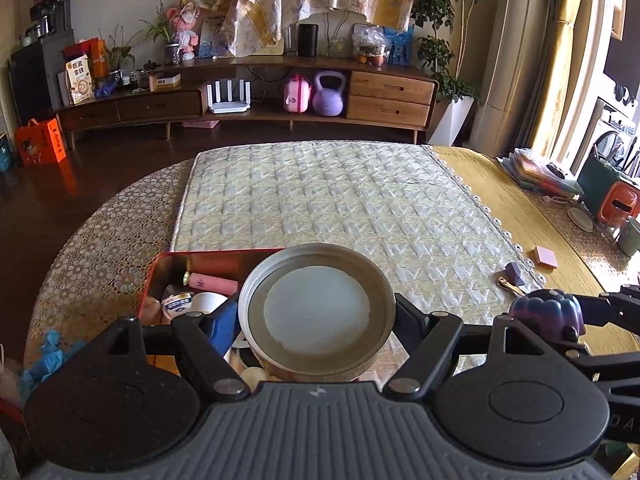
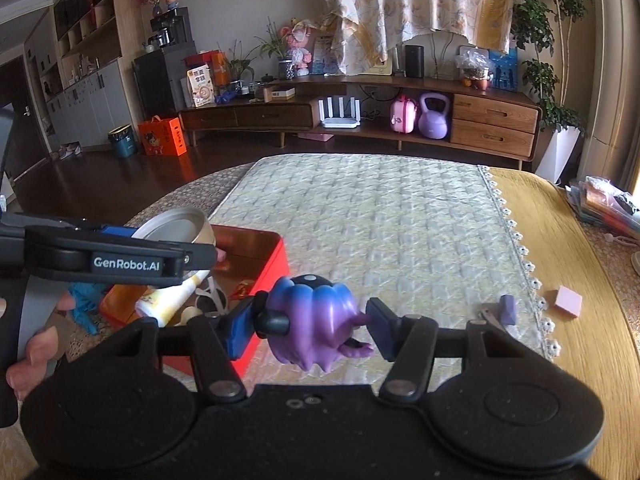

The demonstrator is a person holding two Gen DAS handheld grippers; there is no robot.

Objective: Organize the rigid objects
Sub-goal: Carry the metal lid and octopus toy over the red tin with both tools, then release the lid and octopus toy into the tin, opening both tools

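Note:
My left gripper is shut on a round metal tin with a pale inside, held above the near edge of the red box. The red box holds a pink tube, a small white pot and other bits. My right gripper is shut on a purple and blue ridged toy just right of the red box. The left wrist view shows that toy at the right edge. From the right wrist view, the left gripper carries the tin over the box.
A quilted mat covers the table's middle, with a yellow cloth to its right. A small purple block, a metal clip and a pink block lie near the mat's right edge. Blue gloves lie at the left.

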